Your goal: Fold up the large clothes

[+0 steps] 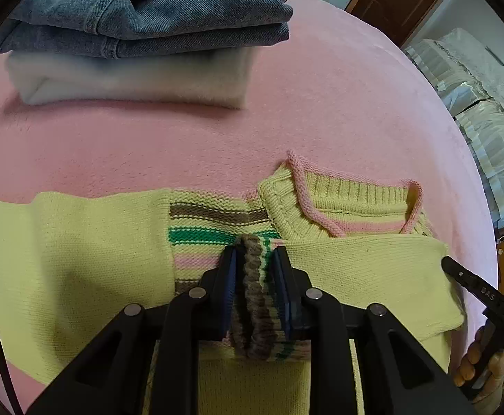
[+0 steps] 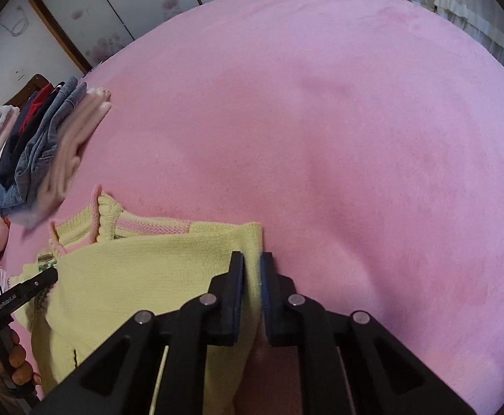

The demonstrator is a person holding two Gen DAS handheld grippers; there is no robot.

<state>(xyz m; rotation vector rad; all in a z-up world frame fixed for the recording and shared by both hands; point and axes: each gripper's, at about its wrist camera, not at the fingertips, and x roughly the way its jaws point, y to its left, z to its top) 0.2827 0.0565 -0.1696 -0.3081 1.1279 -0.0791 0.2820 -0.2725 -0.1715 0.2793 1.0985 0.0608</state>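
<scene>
Left gripper [image 1: 254,256] clamped on the striped ribbed hem bunch [image 1: 252,297] of the yellow knit sweater [image 1: 79,242]. Right gripper [image 2: 252,263] pinching sweater's yellow edge. Sweater lies partly folded on pink blanket [image 2: 355,138], collar [image 1: 355,204] beyond. Far back: folded clothes stack [image 1: 148,27], jeans over white knit.

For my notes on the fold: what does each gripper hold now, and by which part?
Both hold the yellow sweater. The left gripper pinches its striped ribbed band, bunched between the jaws. The right gripper pinches a plain yellow folded edge.
</scene>
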